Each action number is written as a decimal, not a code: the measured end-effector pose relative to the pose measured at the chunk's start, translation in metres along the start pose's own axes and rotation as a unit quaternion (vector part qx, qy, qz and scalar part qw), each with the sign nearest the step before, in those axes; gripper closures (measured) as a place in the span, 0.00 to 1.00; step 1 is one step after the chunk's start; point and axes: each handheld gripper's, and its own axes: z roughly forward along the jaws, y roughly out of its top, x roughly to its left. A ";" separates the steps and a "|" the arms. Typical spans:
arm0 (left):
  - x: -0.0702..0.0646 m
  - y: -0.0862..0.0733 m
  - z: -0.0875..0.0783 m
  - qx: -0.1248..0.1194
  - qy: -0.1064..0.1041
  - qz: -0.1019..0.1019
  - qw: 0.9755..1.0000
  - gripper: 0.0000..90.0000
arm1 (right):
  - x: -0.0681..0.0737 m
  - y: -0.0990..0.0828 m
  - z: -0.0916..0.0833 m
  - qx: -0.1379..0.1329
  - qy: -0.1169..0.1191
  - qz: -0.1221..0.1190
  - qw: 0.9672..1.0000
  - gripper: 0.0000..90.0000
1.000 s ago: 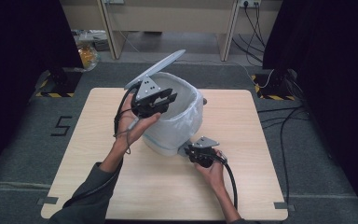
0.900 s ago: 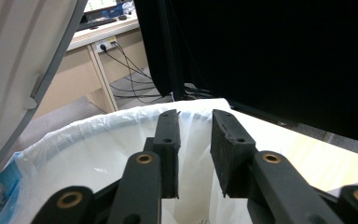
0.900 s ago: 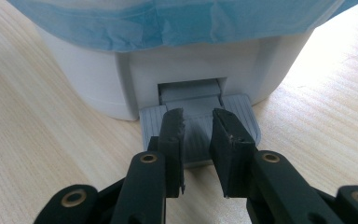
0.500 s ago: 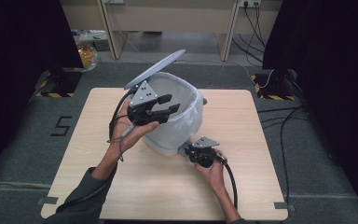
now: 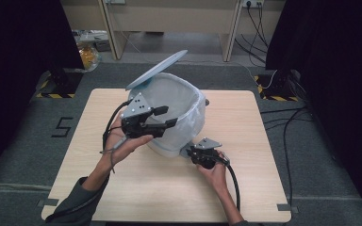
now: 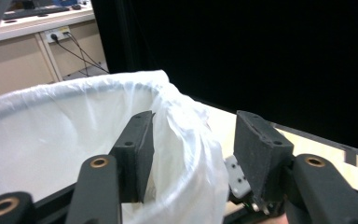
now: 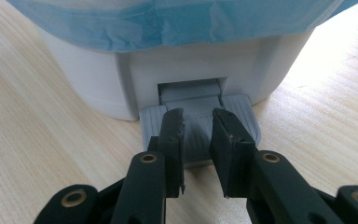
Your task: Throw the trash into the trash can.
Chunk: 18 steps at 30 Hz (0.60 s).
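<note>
A white pedal bin [image 5: 181, 134] stands mid-table with its lid [image 5: 158, 69] tilted up. A thin plastic bag [image 6: 51, 135] lines it and folds over the rim. My left gripper [image 5: 169, 116] hovers at the bin's near-left rim. Its jaws have just been opening and now straddle the rim [image 6: 193, 126], one inside and one outside. The bag's fold hangs loose between them. My right gripper [image 5: 191, 151] lies low at the bin's foot, its shut jaws [image 7: 196, 114] resting on the grey pedal [image 7: 242, 116].
The light wooden table [image 5: 264, 179] has bare room on all sides of the bin. Dark curtains flank the scene. Cables [image 5: 283, 117] trail over the floor at the right, and a pale cabinet [image 5: 169, 19] stands behind.
The left gripper slid toward the near side along the rim while its jaws spread apart off the bag's edge. The right gripper and the raised lid have stayed put.
</note>
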 end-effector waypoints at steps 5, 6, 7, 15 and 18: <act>-0.001 -0.010 -0.009 0.009 -0.008 -0.002 1.000 0.47 | 0.000 0.000 0.000 0.000 -0.001 -0.001 1.000 0.82; -0.002 -0.011 -0.010 0.009 -0.010 -0.002 1.000 0.47 | 0.000 0.000 0.000 0.000 0.000 -0.001 1.000 0.82; -0.002 -0.013 -0.012 0.009 -0.014 -0.003 1.000 0.46 | 0.000 0.000 0.000 0.001 -0.001 -0.001 1.000 0.82; -0.010 -0.028 -0.023 0.022 -0.025 -0.002 0.999 0.43 | 0.000 0.000 0.000 0.000 -0.001 -0.001 1.000 0.82; -0.012 -0.034 -0.026 0.026 -0.026 -0.001 0.999 0.43 | 0.000 0.000 0.000 0.000 -0.002 -0.001 1.000 0.82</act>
